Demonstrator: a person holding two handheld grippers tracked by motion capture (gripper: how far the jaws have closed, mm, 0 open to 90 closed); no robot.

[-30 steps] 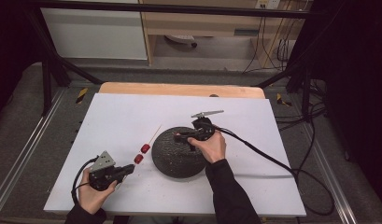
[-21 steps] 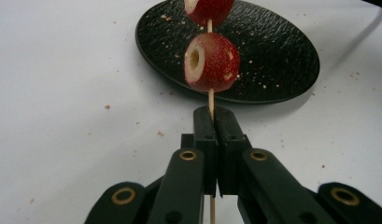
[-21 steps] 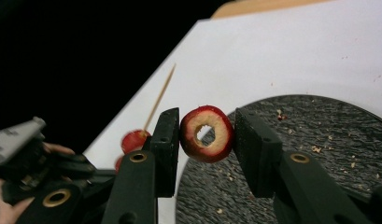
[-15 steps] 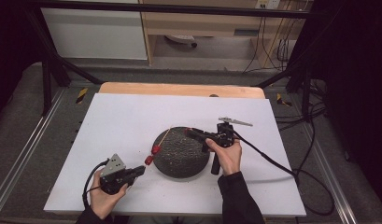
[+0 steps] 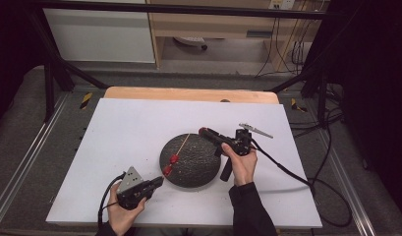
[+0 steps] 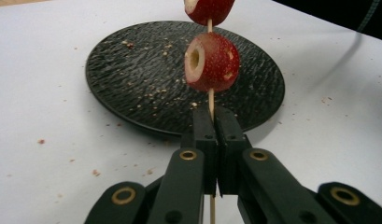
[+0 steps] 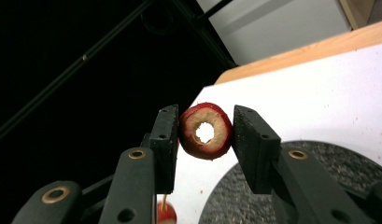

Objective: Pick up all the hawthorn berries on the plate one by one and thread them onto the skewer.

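My left gripper (image 5: 159, 181) sits at the table's near left, shut on the lower end of a thin wooden skewer (image 6: 210, 100). Two red cored fruit pieces (image 6: 211, 62) are threaded on the skewer, which slants up over the black textured plate (image 5: 198, 172). My right gripper (image 5: 204, 132) hovers over the plate's far right rim, shut on a single red fruit ring (image 7: 206, 131) with a hole through its middle. The hole faces the camera in the right gripper view. Below that ring the skewer's fruit (image 7: 165, 212) shows.
Crumbs lie scattered on the plate (image 6: 132, 70) and on the white tabletop (image 5: 129, 128) around it. A wooden edge (image 5: 188, 93) bounds the table's far side. Black cables (image 5: 287, 169) trail off to the right from the right gripper.
The left gripper has carried the skewer rightward, so its fruit now hangs over the plate's left side. The right hand has shifted right, off the plate's middle, still holding the fruit ring.
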